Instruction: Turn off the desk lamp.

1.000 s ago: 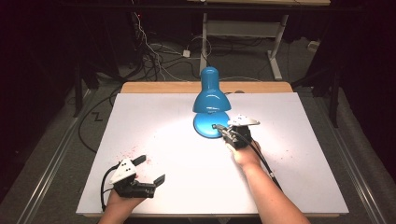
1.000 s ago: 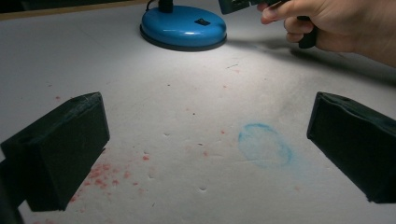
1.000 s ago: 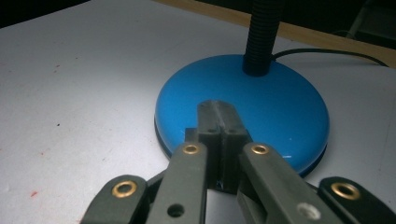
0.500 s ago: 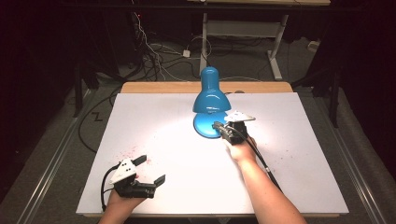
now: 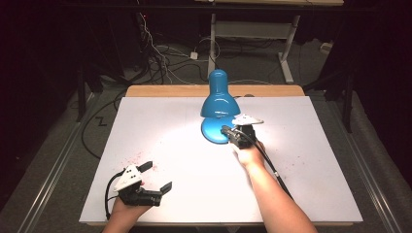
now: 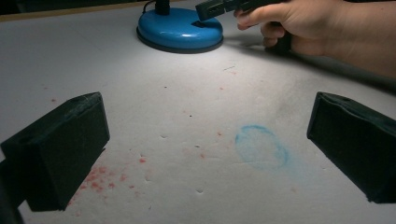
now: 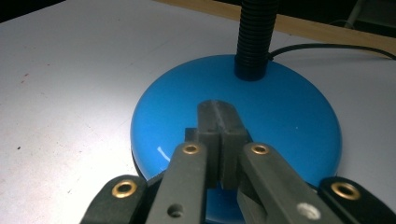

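A blue lamp (image 5: 217,99) stands near the far edge of the white table (image 5: 311,145), a bit right of the middle. Its round blue base (image 7: 261,116) sits flat on the table, and a black bendy neck (image 7: 254,35) goes up from the back of the base. The lamp is on and makes a bright patch on the table in front of it. The right gripper (image 5: 227,130) is over the near side of the base. Its two jaws are pressed together with nothing between them, and the tips are right above the shiny blue top. The left gripper (image 5: 156,175) rests far away, at the near left corner of the table. Its jaws are spread wide apart and hold nothing. Between them are small red specks (image 6: 105,177) and a faint blue ring (image 6: 260,147) on the white top.
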